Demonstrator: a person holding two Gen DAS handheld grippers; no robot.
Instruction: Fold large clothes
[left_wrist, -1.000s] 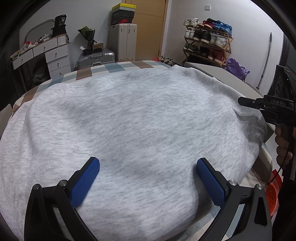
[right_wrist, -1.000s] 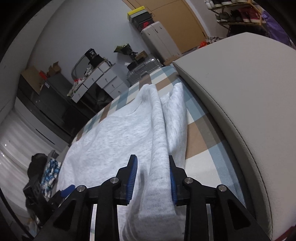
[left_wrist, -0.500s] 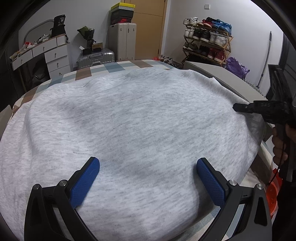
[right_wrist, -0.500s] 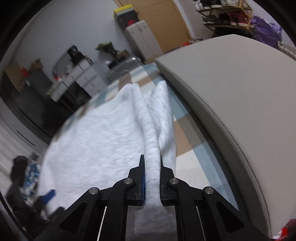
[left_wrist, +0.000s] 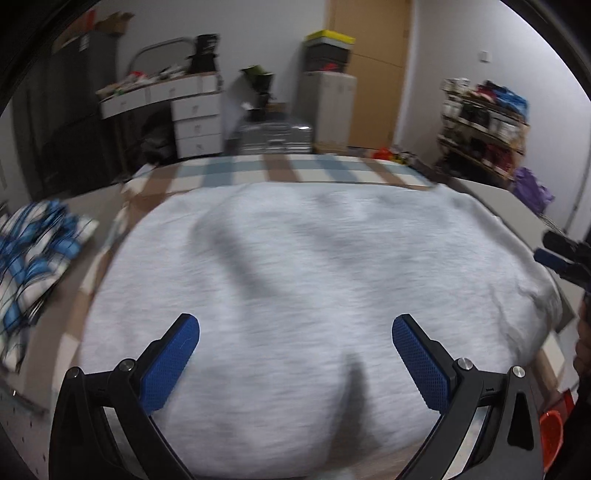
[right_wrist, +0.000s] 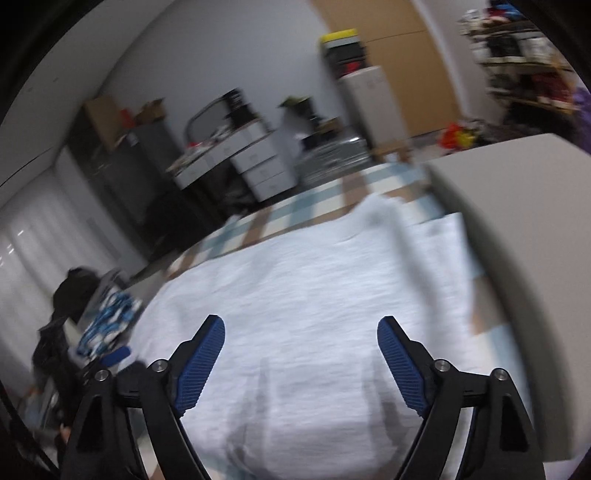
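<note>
The right gripper (right_wrist: 301, 363), earlier clamped on the sweatshirt's (left_wrist: 314, 295) folded edge, has just opened and holds nothing; the left gripper (left_wrist: 295, 363) remains spread, empty.

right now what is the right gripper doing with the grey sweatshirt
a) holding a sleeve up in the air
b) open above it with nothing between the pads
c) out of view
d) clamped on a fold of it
b: the right gripper has just opened, its blue pads spread wide over the grey sweatshirt, which lies flat on the checked bedcover, no cloth pinched.
</note>
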